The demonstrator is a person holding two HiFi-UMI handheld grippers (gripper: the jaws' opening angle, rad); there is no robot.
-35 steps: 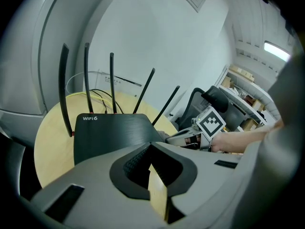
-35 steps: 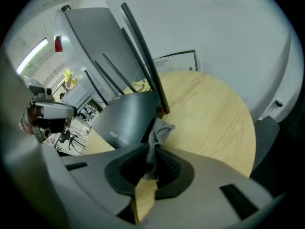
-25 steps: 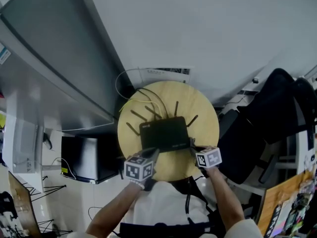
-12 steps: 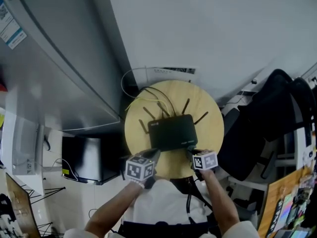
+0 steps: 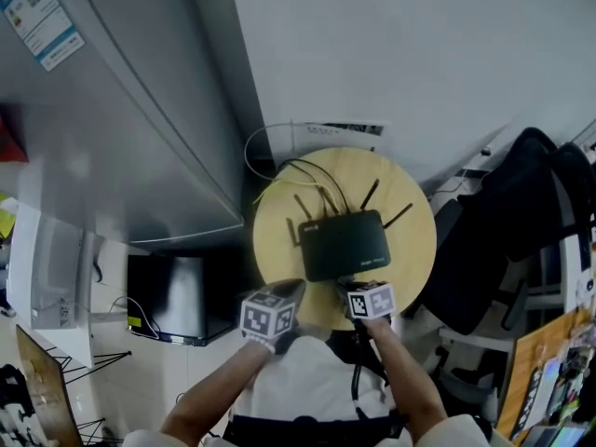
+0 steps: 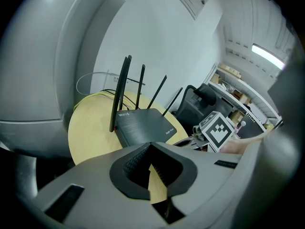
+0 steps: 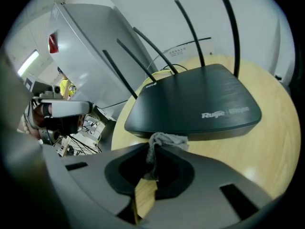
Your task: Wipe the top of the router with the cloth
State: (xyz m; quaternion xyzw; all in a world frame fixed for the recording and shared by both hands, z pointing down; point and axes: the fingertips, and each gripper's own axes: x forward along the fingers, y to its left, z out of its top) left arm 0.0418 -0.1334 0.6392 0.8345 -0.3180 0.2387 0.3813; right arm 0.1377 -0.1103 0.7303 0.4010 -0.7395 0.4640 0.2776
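A black router [image 5: 345, 243] with several upright antennas lies on a round wooden table [image 5: 410, 212]. In the right gripper view its flat top [image 7: 195, 104] fills the middle. My right gripper [image 7: 153, 149] is shut on a small grey cloth [image 7: 167, 139], whose tuft sits just in front of the router's near edge. In the head view the right gripper [image 5: 352, 291] is at the router's front middle. My left gripper [image 5: 287, 294] stands at the table's near left edge, apart from the router [image 6: 145, 128]. The left gripper [image 6: 150, 149] is shut with nothing between its jaws.
A tall grey cabinet [image 5: 121, 128] stands to the left of the table. Yellow and black cables [image 5: 279, 180] run from the router's back toward the white wall. A black chair [image 5: 521, 203] is at the right and a dark box [image 5: 168, 296] sits on the floor at the left.
The head view has swung, so table and router sit further right in it. Against the router, my right gripper has slid from its front right corner to its front middle.
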